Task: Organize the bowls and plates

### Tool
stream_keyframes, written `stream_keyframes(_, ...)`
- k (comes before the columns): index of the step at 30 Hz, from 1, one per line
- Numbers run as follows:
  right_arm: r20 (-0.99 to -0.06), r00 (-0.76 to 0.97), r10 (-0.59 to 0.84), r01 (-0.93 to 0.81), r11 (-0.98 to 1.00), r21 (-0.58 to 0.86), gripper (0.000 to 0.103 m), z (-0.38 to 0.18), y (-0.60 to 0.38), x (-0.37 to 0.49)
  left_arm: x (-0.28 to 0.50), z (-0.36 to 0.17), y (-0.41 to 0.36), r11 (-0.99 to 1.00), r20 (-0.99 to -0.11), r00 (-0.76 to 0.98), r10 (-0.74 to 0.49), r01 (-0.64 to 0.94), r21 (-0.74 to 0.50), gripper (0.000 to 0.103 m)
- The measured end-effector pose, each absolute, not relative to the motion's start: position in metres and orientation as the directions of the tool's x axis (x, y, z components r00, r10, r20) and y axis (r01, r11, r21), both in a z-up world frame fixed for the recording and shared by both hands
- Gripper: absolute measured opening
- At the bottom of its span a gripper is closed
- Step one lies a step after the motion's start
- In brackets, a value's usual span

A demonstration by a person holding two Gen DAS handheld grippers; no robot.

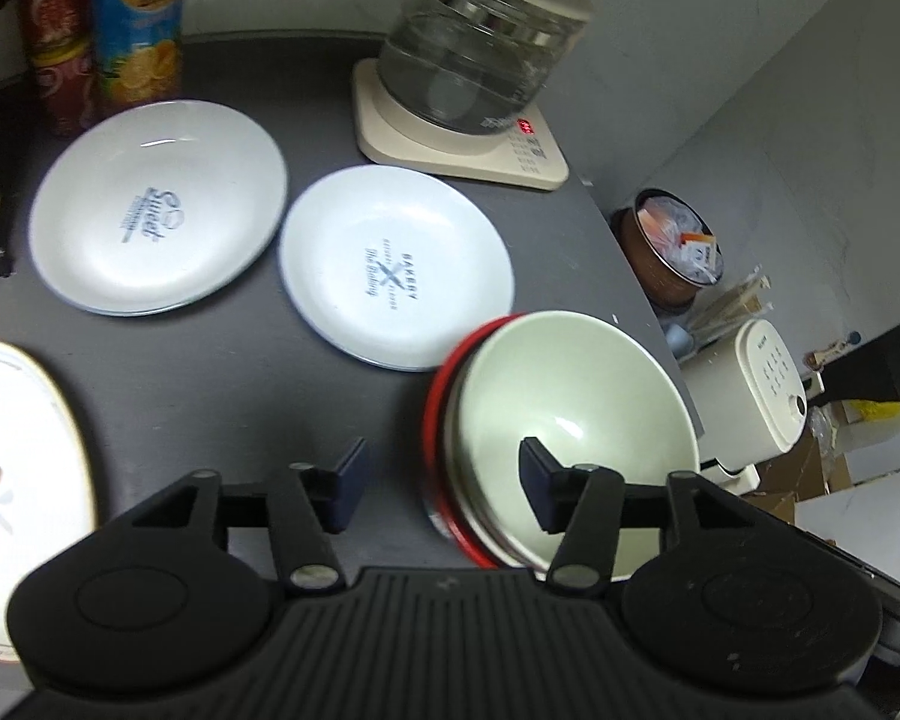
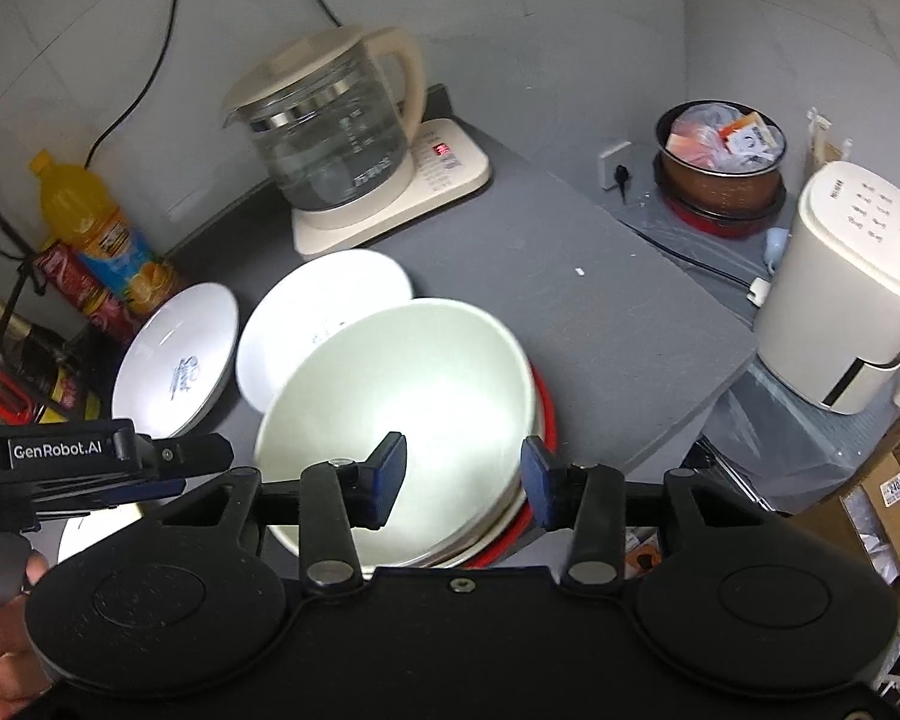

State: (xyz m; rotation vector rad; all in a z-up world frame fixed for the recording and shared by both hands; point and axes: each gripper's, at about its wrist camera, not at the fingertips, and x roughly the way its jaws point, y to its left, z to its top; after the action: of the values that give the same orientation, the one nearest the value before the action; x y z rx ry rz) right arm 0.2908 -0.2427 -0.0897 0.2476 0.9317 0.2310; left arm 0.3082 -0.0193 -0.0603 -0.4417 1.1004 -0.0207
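Plates and bowls lie on a dark grey worktop (image 2: 600, 312) set against a pale grey wall. Near the right edge a pale green bowl (image 2: 402, 414) sits nested in a stack whose lowest rim is red (image 1: 435, 420). Just left of it lies a white plate printed "BAKERY" (image 1: 390, 270), and farther left a second white plate printed "Sweet" (image 1: 156, 204), the two just apart. A cream plate with a gold rim (image 1: 24, 480) lies at the near left. At the far side stands a glass kettle (image 2: 330, 144) on a cream base, with an orange drink bottle (image 2: 96, 228) at the far left. Beyond the worktop's right edge, lower down, stand a white appliance (image 2: 840, 300) and a brown pot (image 2: 720, 180) filled with packets. The left claw (image 1: 444, 480) hangs released over the stack's left rim; the right claw (image 2: 462, 474) is released above the green bowl's near side
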Motion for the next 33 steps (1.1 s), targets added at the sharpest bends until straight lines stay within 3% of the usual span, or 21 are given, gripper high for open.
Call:
stream_keyframes(7, -0.75, 0.562, 0.348, -0.155, 0.936, 0.317, 0.054, -0.086, -0.21, 0.283, 0.288, -0.06, 0.011, 0.904, -0.864, 0.468, -0.184, -0.264, -0.336, 0.059)
stream_keyframes(17, -0.738, 0.526, 0.422, -0.279, 0.906, 0.319, 0.074, -0.08, -0.152, 0.272, 0.248, -0.054, 0.064, 0.89, -0.873, 0.48, -0.085, -0.357, -0.282, 0.073)
stream_keyframes(25, -0.755, 0.464, 0.463, -0.397, 0.871, 0.289, 0.082, -0.082, -0.102, 0.266, 0.218, -0.056, 0.101, 0.86, -0.883, 0.468, -0.029, -0.439, -0.261, 0.074)
stream_keyframes(28, -0.76, 0.447, 0.472, -0.438, 0.856, 0.275, 0.09, -0.082, -0.085, 0.263, 0.208, -0.057, 0.115, 0.845, -0.886, 0.463, -0.017, -0.467, -0.26, 0.074)
stream_keyframes(33, -0.773, 0.415, 0.48, -0.498, 0.831, 0.248, 0.092, -0.083, -0.06, 0.259, 0.196, -0.062, 0.133, 0.817, -0.892, 0.452, -0.004, -0.513, -0.263, 0.075)
